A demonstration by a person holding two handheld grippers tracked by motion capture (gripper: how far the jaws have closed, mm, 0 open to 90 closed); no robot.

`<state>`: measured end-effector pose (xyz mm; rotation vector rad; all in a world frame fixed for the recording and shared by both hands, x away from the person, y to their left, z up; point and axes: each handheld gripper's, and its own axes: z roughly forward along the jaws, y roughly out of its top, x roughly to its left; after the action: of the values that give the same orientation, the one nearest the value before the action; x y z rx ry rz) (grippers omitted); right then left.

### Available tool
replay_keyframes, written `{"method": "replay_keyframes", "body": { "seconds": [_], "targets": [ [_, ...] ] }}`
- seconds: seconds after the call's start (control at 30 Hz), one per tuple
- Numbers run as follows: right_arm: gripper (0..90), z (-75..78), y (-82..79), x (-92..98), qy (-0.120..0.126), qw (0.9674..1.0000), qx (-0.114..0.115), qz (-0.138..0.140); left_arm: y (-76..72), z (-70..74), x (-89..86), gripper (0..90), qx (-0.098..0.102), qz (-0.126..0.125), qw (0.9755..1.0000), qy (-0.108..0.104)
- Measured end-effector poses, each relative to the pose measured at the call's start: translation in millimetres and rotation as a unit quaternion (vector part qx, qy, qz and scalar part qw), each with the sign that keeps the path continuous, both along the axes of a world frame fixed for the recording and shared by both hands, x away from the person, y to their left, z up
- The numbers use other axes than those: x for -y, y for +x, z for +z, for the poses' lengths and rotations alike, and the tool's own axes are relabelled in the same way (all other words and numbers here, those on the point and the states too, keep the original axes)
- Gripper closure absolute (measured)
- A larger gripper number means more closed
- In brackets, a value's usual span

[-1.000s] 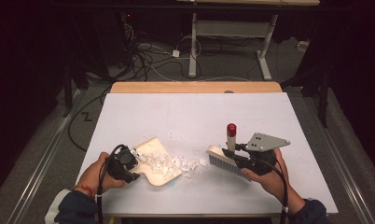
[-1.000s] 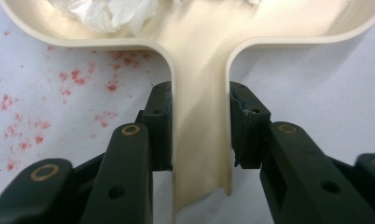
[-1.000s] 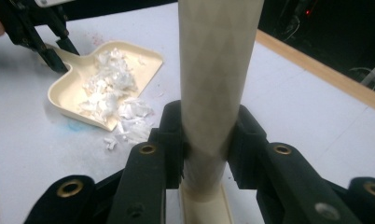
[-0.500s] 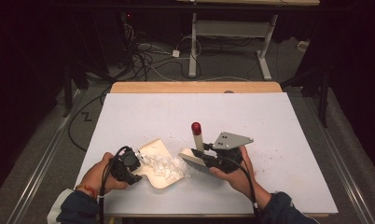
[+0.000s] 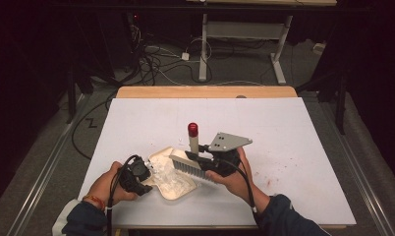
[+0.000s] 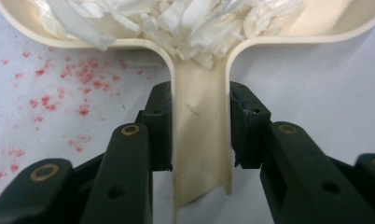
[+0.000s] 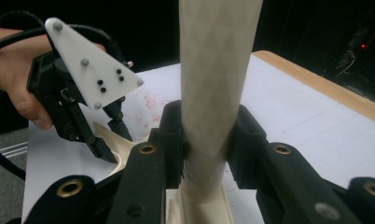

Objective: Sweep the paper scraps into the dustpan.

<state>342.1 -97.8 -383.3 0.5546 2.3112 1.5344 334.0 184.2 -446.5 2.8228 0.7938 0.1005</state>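
Left claw (image 6: 199, 135) is clamped tight on the handle of a cream dustpan (image 6: 202, 154), pads pressing both sides of that narrow channel-shaped handle. From the high view you can see the same claw (image 5: 136, 177) low at the near-left part of the white tabletop (image 5: 294, 128), with the dustpan (image 5: 178, 189) lying flat just in front of it, mouth pointing toward the middle. Pan is loaded with a pile of white paper scraps (image 6: 176, 21), bunched right up to where the handle starts.

Right claw (image 7: 206, 140) is closed around the pale handle of a brush (image 7: 216, 70), which stands pretty much upright between the jaws. In the high view that claw (image 5: 212, 164) sits right beside the pan, and the brush (image 5: 190, 167) has its bristle head over the pan's far-right edge, the red-tipped handle end sticking up.

Some faint red specks (image 6: 59, 84) are scattered on the tabletop next to the pan handle, and a few more out to the right (image 5: 279, 169). The two claws are close together, near the front edge, a hand (image 5: 104, 184) wrapped around each one.
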Motion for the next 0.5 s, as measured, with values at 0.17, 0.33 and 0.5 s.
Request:
{"method": "replay_keyframes", "body": {
  "seconds": [0.17, 0.33, 0.5],
  "targets": [
    [71.0, 10.2, -1.4, 29.4, -0.001, 0.9999, -0.003, -0.013, -2.1, -0.3, -2.4, 62.6, -0.003, 0.003, 1.0, -0.003],
    [71.1, 14.1, -11.2, 58.8, -0.018, 0.9997, -0.007, -0.014, -4.8, 0.1, -3.9, 62.6, -0.006, -0.003, 1.0, 0.004],
    [71.1, 13.0, -24.3, 83.0, -0.036, 0.9992, -0.014, -0.008, -8.0, 1.0, -1.7, 62.7, -0.006, -0.007, 0.9999, 0.013]
  ]
}}
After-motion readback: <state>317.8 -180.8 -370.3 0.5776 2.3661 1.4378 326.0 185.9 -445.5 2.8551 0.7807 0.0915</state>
